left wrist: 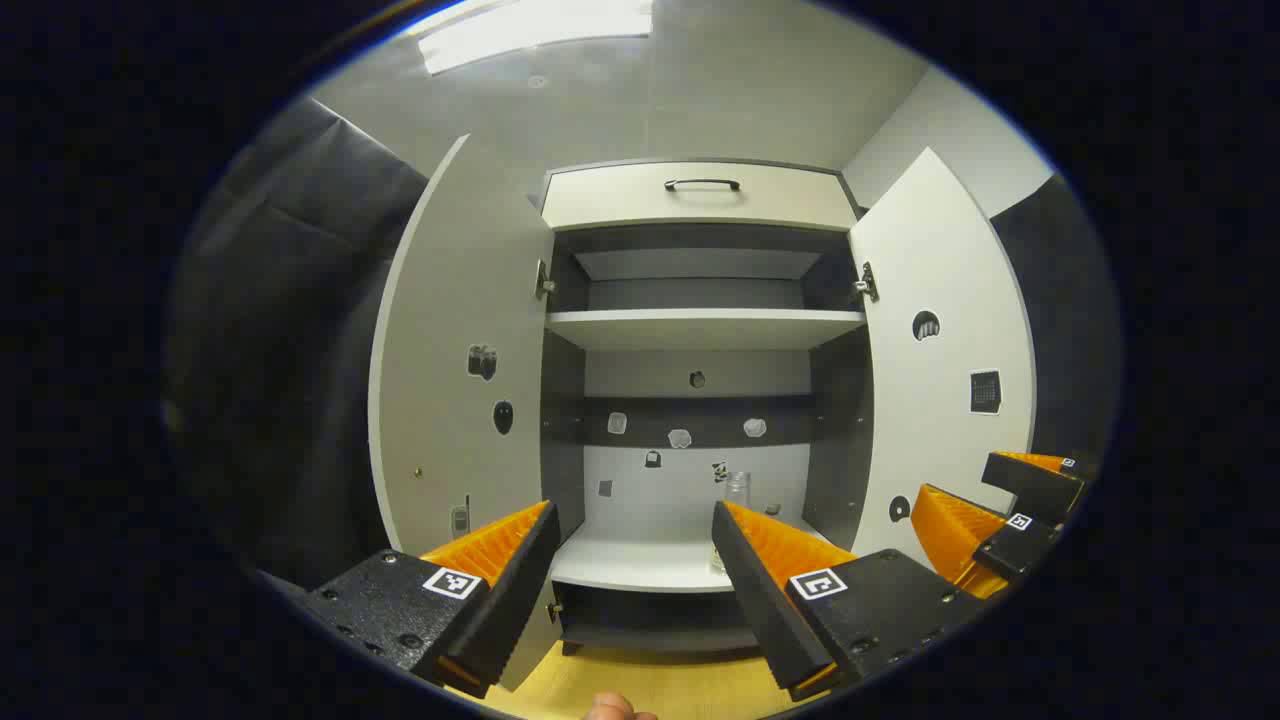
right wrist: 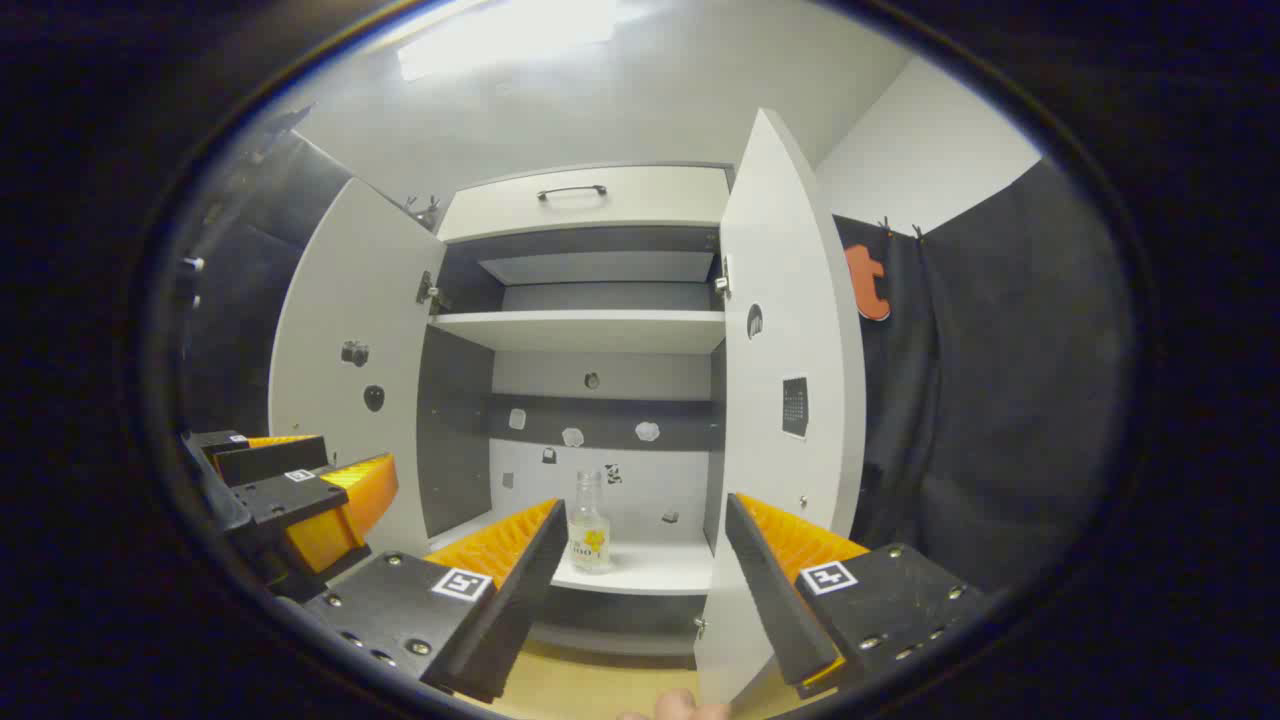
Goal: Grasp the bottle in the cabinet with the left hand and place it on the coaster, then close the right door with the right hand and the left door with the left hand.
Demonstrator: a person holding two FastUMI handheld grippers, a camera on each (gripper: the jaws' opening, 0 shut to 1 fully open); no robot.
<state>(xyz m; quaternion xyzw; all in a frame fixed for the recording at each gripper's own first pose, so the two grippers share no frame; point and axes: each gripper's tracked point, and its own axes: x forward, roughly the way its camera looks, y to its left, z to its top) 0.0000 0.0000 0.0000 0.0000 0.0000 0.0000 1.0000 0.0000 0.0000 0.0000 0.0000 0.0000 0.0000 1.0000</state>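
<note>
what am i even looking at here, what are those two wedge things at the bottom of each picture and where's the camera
Each picture comes from a fisheye camera riding on a hand-held two-finger gripper; a person holds one in each hand. The wedges at the bottom are that gripper's own fingers. The left gripper view looks past the left gripper, with the other gripper off to the side. The right gripper view looks past the right gripper. Both stand open and hold nothing. Ahead is a cabinet with its left door and right door swung open. A small clear bottle stands upright on the lower shelf. Above are another shelf and a drawer with a handle.
</note>
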